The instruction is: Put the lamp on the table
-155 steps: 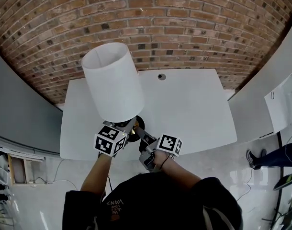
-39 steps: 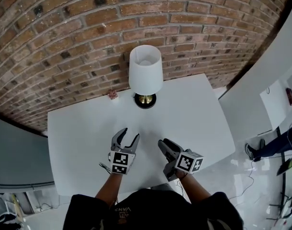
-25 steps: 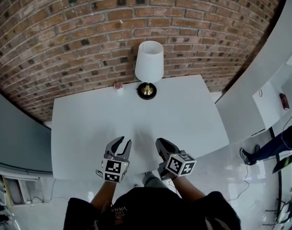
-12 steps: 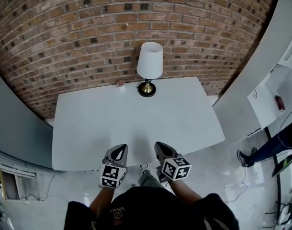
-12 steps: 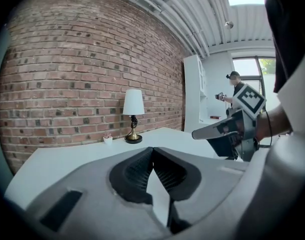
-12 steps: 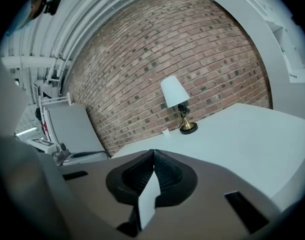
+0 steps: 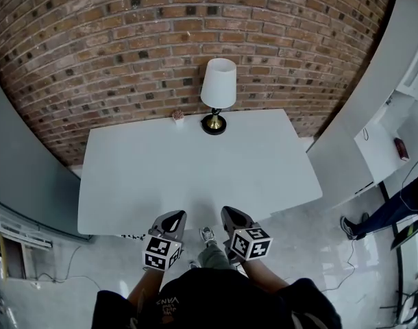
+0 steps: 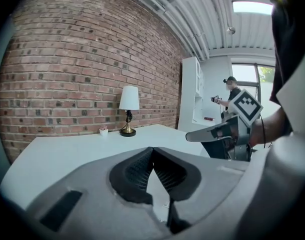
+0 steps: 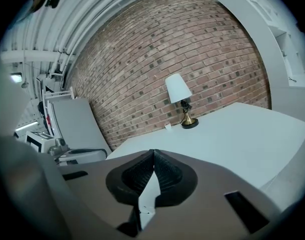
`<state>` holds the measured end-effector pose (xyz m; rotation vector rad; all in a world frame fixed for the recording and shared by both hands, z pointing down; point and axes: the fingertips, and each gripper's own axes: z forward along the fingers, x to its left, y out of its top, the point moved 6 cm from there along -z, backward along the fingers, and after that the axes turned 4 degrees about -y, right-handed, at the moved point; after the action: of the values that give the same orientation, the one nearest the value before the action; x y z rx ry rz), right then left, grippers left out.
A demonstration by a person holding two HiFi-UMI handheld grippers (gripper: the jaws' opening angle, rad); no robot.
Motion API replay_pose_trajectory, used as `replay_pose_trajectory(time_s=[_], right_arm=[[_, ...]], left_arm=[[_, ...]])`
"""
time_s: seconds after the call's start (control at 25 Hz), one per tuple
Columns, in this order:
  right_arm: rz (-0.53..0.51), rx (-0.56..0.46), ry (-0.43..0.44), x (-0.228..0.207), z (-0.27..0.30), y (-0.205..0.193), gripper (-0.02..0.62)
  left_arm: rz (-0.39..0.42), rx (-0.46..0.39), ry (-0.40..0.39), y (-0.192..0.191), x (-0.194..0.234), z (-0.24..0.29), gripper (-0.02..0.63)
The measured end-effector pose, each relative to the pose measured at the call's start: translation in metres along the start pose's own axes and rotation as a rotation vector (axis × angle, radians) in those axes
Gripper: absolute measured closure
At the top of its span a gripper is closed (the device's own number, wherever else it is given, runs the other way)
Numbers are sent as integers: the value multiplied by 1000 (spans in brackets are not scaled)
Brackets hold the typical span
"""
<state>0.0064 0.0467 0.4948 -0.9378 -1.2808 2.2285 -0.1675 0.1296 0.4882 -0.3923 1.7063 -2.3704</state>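
Note:
The lamp (image 7: 218, 91), with a white shade and a brass foot, stands upright at the far edge of the white table (image 7: 195, 177), against the brick wall. It also shows in the left gripper view as the lamp (image 8: 128, 109) and in the right gripper view as the lamp (image 9: 179, 98). My left gripper (image 7: 173, 218) and right gripper (image 7: 231, 215) are both shut and hold nothing. They hover just off the table's near edge, far from the lamp. The left gripper (image 8: 152, 150) and the right gripper (image 9: 153, 154) show their pads pressed together.
A small pink-topped pot (image 7: 177, 116) sits left of the lamp by the wall. A white cabinet (image 7: 373, 108) flanks the table's right side. A person (image 8: 231, 96) stands far off by a window. Cables (image 7: 137, 237) lie on the floor at the table's near left.
The lamp was carried in both grippers, and now stands at the table's far edge. Both grippers have let go, shut, and drawn back past the table's near edge.

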Motion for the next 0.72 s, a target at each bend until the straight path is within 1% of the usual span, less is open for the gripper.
replay_pose_trajectory(time_s=[0.24, 0.56, 0.72], right_arm=[[-25, 24, 4, 9, -4, -6, 597], [-37, 32, -2, 10, -10, -8, 597], [-34, 34, -9, 9, -5, -8, 597]], left_arm=[[-7, 10, 17, -6, -2, -9, 595], [-10, -2, 4, -5, -8, -11, 595], [-10, 2, 1, -6, -4, -6, 595]])
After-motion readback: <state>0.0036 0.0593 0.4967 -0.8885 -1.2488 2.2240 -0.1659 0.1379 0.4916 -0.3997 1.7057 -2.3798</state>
